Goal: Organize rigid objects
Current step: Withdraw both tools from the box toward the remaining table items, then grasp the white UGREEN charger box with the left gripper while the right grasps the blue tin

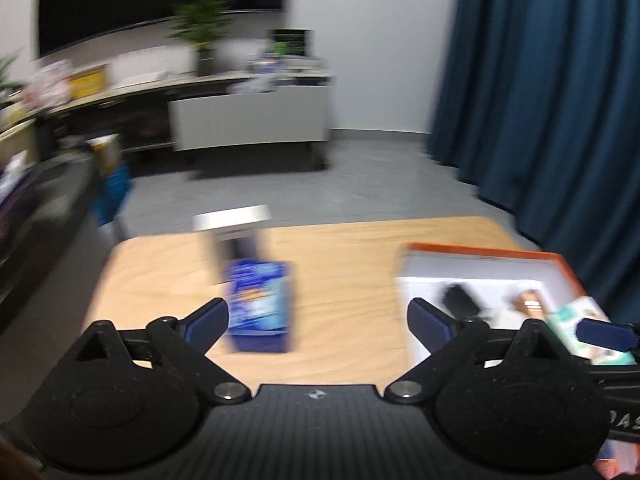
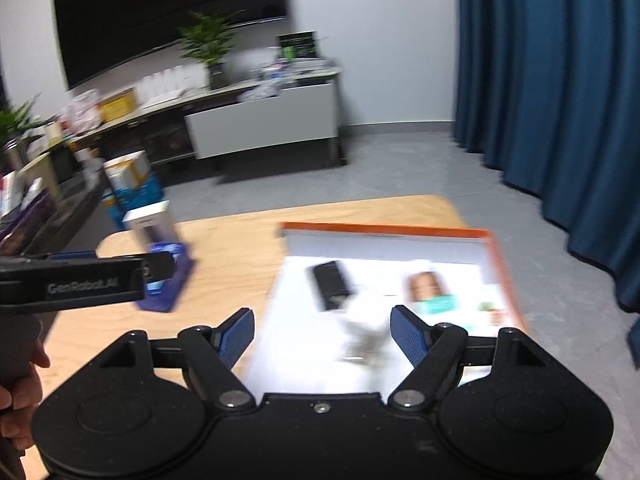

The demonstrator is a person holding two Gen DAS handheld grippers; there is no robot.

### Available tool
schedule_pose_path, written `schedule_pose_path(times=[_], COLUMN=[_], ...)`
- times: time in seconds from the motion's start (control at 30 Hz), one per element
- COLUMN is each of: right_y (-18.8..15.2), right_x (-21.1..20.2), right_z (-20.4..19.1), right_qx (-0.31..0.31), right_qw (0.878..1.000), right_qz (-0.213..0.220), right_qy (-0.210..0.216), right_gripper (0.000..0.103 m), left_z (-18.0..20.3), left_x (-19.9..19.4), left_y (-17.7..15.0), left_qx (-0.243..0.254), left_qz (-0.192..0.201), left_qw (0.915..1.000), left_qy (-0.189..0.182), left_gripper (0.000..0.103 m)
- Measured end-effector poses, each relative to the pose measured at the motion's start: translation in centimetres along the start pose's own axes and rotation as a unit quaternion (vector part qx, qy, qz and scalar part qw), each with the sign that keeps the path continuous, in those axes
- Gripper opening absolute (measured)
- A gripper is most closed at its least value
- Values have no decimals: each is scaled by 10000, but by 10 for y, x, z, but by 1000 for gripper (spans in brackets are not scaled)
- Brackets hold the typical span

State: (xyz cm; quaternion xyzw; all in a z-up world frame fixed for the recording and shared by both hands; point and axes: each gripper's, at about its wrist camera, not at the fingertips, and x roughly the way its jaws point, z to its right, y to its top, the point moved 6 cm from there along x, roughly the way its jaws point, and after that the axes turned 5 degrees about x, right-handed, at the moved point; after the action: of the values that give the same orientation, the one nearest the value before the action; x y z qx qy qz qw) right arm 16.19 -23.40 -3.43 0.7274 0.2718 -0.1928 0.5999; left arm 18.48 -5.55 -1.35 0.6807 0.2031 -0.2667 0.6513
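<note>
Both views are motion-blurred. A blue box lies on the wooden table, with a tall white-topped box standing just behind it. My left gripper is open and empty, just above and in front of the blue box. An orange-rimmed white tray at the right holds a black object, a small boxed item with a face picture and a pale blurred thing. My right gripper is open and empty over the tray's near part. The left gripper's body partly hides the blue box.
A dark blue curtain hangs at the right. A low cabinet with a plant and clutter stands across the grey floor. Shelving with boxes lies left of the table.
</note>
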Motion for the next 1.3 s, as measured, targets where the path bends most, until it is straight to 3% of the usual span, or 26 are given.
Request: schedule_pose_path(times=[0.3,0.47,0.7,0.83,0.9,0.93,1.2,1.3], right_y=[-5,-6,-4,-5,-5,-5,0,3], right_x=[55,91,147,172,173,171,127,106], right_z=[-89,-130,-161,-164,-162,-161,-105,-87], right_qx=[-166,-124,-80,-154,-264,-329,-162,-172], right_qw=[9953,9937,9946,9949,9958,9960,9988,9994], right_qz=[-455,-622,-821,-932,-818,-788,-452,-295], right_qy=[834,919,625,348,311,278,130,102], right_gripper=[90,90,90,93,77,74,74,74], left_z=[-78,-101,-121,-123,-122,-119,-80,-60], left_x=[-14,-13,0,2,8,12,63,85], left_y=[-6,-7,-11,-17,-14,-12,8,15], left_qx=[-568,-787,-1021,-1033,-1024,-991,-744,-499], left_qz=[-26,-23,-10,71,141,176,323,359], left_qw=[9948,9915,9902,9909,9915,9922,9960,9973], left_qy=[840,1032,948,858,794,738,374,405], left_gripper=[99,99,99,102,103,103,103,103])
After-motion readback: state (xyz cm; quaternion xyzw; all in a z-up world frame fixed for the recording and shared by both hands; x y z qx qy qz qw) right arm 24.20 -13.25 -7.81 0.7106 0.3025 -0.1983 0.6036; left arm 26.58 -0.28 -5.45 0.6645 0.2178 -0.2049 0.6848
